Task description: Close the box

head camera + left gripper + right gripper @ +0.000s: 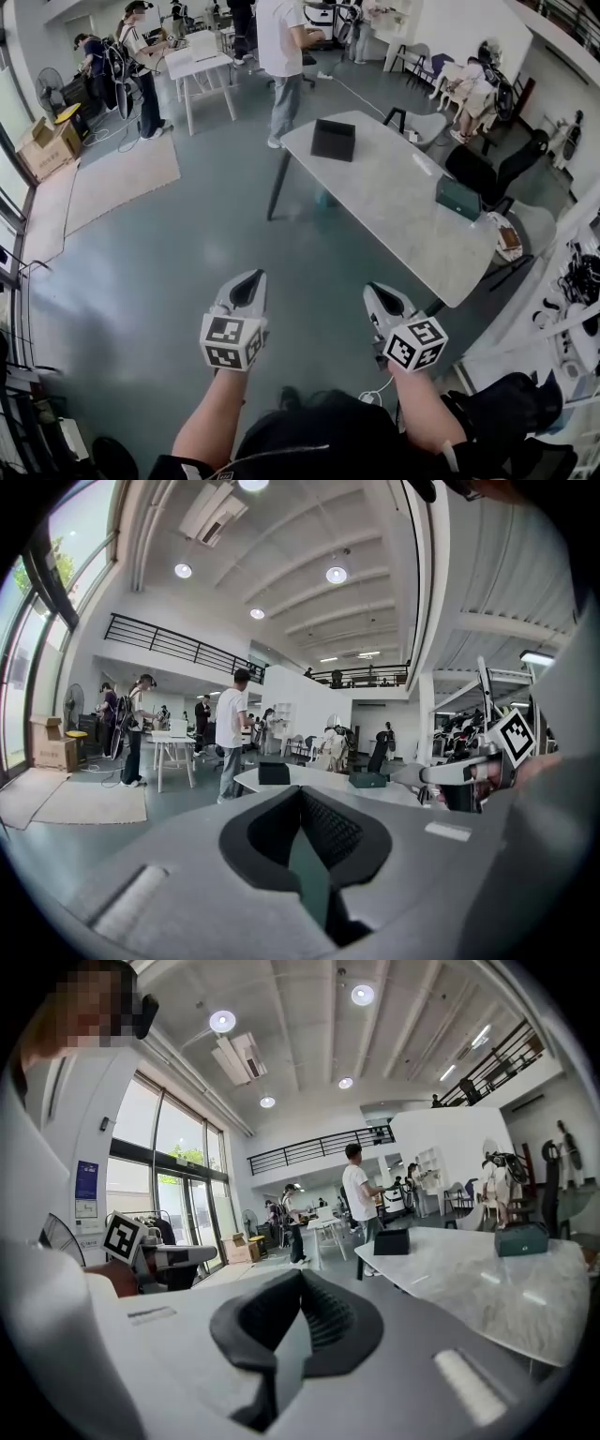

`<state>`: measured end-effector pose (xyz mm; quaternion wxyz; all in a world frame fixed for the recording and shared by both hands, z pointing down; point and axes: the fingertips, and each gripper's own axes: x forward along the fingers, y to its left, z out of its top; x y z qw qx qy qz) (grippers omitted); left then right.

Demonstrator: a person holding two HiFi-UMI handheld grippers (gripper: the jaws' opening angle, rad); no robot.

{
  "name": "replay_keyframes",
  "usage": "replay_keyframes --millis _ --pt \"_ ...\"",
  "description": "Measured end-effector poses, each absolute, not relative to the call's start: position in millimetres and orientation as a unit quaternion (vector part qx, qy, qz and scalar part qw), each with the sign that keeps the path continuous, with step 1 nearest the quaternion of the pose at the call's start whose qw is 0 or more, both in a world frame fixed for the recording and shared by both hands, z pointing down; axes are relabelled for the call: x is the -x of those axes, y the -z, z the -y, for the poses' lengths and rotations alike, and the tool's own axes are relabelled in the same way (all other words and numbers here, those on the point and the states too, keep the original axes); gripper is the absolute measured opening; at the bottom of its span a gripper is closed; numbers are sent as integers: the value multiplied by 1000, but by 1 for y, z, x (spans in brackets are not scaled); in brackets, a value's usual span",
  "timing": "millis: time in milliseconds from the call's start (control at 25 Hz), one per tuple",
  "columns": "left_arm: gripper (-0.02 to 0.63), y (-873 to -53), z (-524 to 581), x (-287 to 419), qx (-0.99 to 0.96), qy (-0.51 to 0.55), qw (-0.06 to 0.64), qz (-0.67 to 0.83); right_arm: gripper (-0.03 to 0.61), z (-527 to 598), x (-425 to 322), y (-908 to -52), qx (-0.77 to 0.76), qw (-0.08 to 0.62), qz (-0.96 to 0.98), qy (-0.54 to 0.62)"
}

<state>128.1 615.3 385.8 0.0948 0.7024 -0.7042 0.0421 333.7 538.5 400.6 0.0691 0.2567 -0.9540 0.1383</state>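
The left gripper (247,281) is clenched, its two dark jaws pressed together with nothing between them, as its own view shows (300,797). The right gripper (381,293) is clenched the same way and is also empty (299,1279). The person holds both side by side over the grey floor (178,272), arms stretched forward, and each gripper carries its cube of square markers at the back.

The black box (333,140) stands on the white desk (394,202), near the desk's far end, well apart from both grippers. From the gripper views it shows as a small dark block on the desk top (274,772) (391,1241); whether its lid is up or down cannot be told. A dark green case (457,199) sits nearer the desk's right edge, apart from the box.

Beyond the desk, a person in a white shirt (279,56) stands just beside its far end. Further left there is a second white desk (202,64) with other people near it, a beige rug (117,178) on the floor, and a cardboard carton (47,145) by the window.
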Motion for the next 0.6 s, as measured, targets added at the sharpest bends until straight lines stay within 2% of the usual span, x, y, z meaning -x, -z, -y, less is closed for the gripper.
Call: replay_keyframes --millis 280,600 --pt "11 -389 -613 -109 -714 -48 98 692 0 -558 -299 -419 -236 96 956 -148" --pt "11 -399 -571 -92 -713 -54 108 691 0 -501 -273 -434 -221 87 957 -167"
